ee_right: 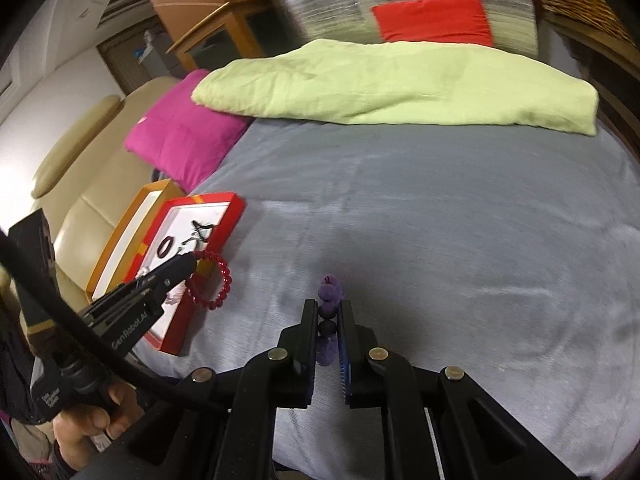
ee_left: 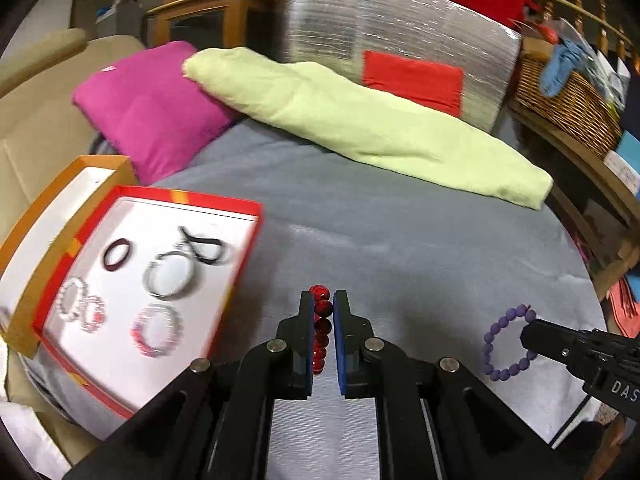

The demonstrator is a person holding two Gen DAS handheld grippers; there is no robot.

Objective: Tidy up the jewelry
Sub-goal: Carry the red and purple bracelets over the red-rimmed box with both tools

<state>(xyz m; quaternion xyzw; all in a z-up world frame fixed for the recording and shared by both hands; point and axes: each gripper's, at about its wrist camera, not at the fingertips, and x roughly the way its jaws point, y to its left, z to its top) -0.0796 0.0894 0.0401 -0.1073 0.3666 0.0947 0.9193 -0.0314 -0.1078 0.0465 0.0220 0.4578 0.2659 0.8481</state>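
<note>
My left gripper (ee_left: 323,300) is shut on a red bead bracelet (ee_left: 321,328) and holds it above the grey bed cover, just right of the red box (ee_left: 244,264). The right wrist view shows that bracelet (ee_right: 218,280) hanging from the left gripper (ee_right: 188,265) by the box's edge (ee_right: 224,236). My right gripper (ee_right: 325,308) is shut on a purple bead bracelet (ee_right: 329,304); it also shows in the left wrist view (ee_left: 500,344) hanging from the right gripper (ee_left: 528,330). The red box holds several bracelets and rings on its white lining.
An orange lid or tray (ee_left: 36,248) lies under the red box at the bed's left edge. A magenta pillow (ee_left: 148,108) and a light green folded blanket (ee_left: 360,120) lie at the far side. A wicker basket (ee_left: 568,104) stands to the right.
</note>
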